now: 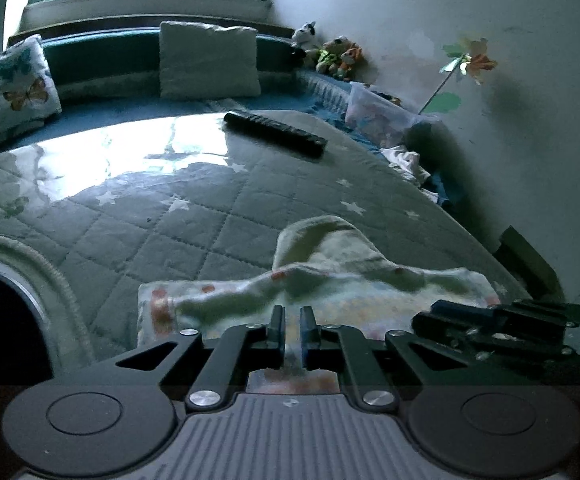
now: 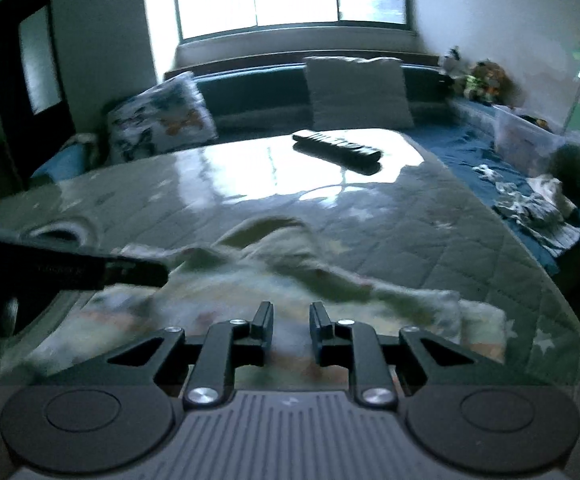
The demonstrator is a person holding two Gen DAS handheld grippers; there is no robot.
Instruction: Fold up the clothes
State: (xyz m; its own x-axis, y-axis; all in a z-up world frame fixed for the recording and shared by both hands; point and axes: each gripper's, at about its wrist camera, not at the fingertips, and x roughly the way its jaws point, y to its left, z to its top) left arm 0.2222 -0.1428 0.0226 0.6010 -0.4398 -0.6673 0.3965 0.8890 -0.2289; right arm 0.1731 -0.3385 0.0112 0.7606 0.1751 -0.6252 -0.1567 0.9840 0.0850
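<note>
Dim room, backlit by the window. We see a pale cream garment with small orange-pink print (image 1: 330, 276) lying rumpled on a grey quilted cover with white stars (image 1: 150, 216), lower centre of the left wrist frame; one rounded flap stands up in the frame's centre-right. In the right wrist frame the same garment (image 2: 274, 276) spreads across the lower middle, blurred.

Our left gripper (image 1: 292, 330) sits at the garment's near edge, fingers close together with a narrow gap and cloth showing in it; we cannot tell whether it is actually pinching the fabric. Our right gripper (image 2: 291, 330) hangs over the garment with a wider gap between its fingers, released, nothing between them that we can confirm. The right gripper also shows as a black shape at lower right of the left wrist frame (image 1: 494, 324), and the left one as a dark blurred bar at left of the right wrist frame (image 2: 90, 270).

Further back, a long black remote control (image 1: 276, 133) lies on the glossy lit part of the cover, upper centre. A white square pillow (image 1: 209, 60) and a butterfly-print pillow (image 1: 10, 88) lean at the top. Small plush toys (image 1: 330, 54) sit in the upper right corner by the wall.
</note>
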